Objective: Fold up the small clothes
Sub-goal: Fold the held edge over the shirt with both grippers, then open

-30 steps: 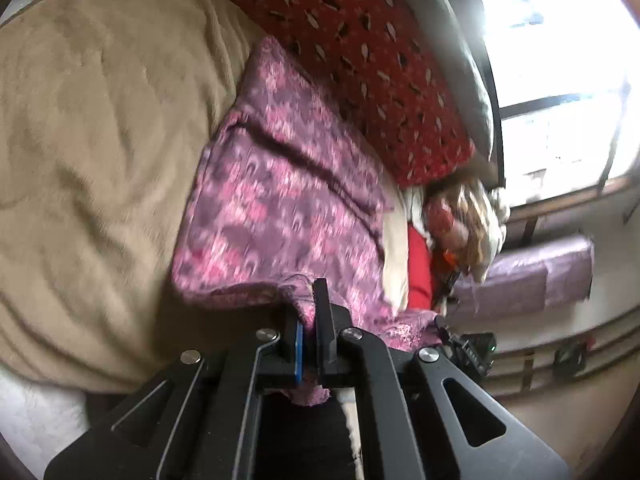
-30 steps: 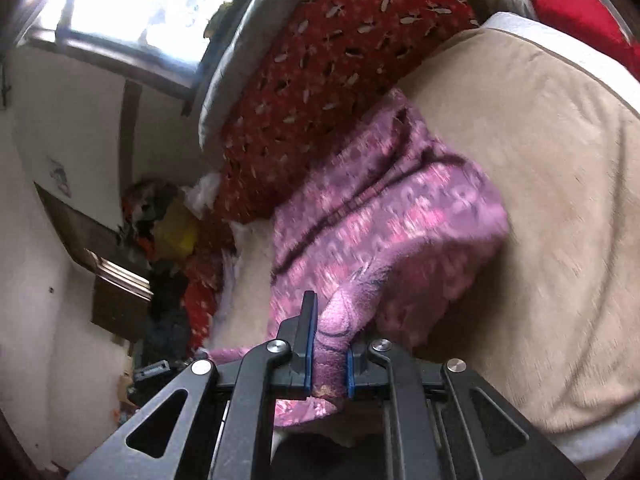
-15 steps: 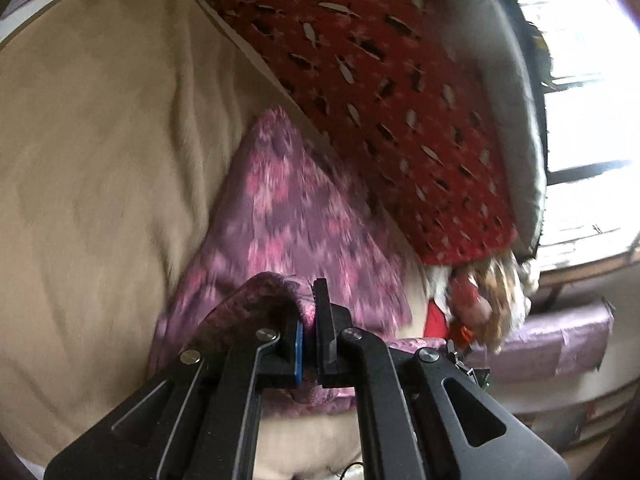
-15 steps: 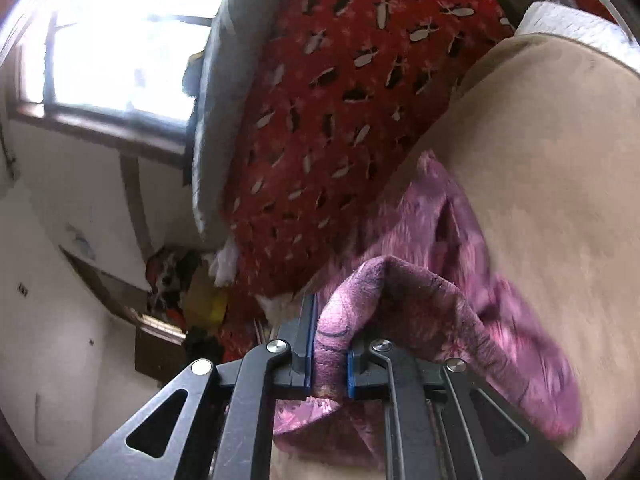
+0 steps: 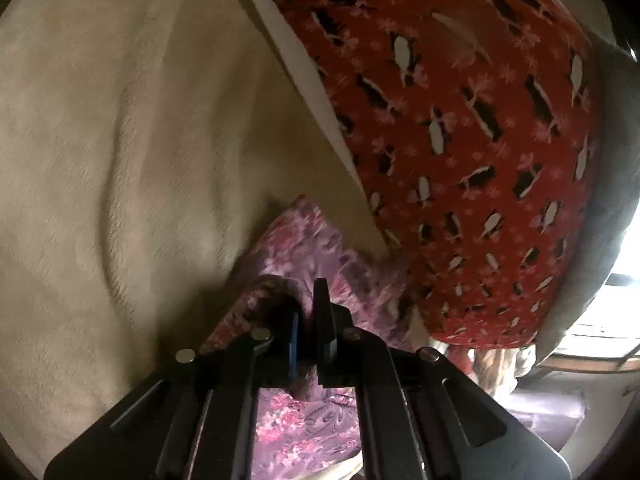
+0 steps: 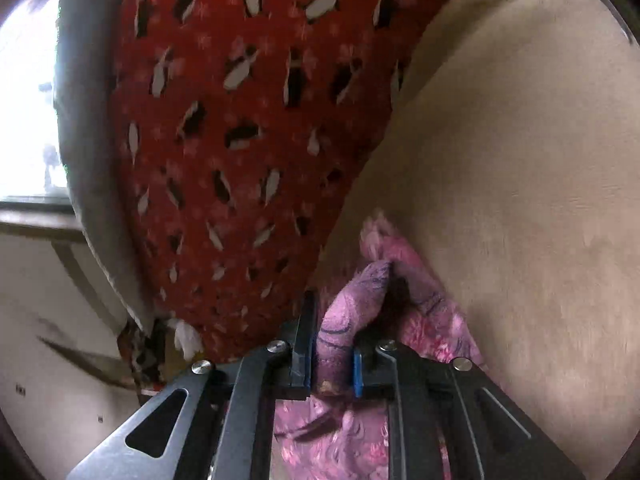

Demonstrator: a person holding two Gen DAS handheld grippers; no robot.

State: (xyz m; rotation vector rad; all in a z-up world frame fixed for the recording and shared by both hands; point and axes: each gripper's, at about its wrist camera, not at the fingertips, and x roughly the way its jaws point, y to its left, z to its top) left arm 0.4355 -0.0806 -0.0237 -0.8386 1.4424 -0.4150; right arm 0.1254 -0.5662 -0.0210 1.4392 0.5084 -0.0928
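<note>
both grippers, left gripper (image 5: 306,332) and right gripper (image 6: 332,344), pinch the purple garment (image 5: 320,248); only the right view shows the window (image 6: 24,92).

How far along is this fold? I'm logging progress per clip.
Midway through one fold. Done: both corners are picked up, and the cloth is already doubled near the red pillow. In hand: the left hand-held gripper and right hand-held gripper each pinch a bunched edge above the beige blanket. Left: lay the edge down, release and flatten it.

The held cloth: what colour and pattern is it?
Purple-pink floral cloth, clearest in the left wrist view.
</note>
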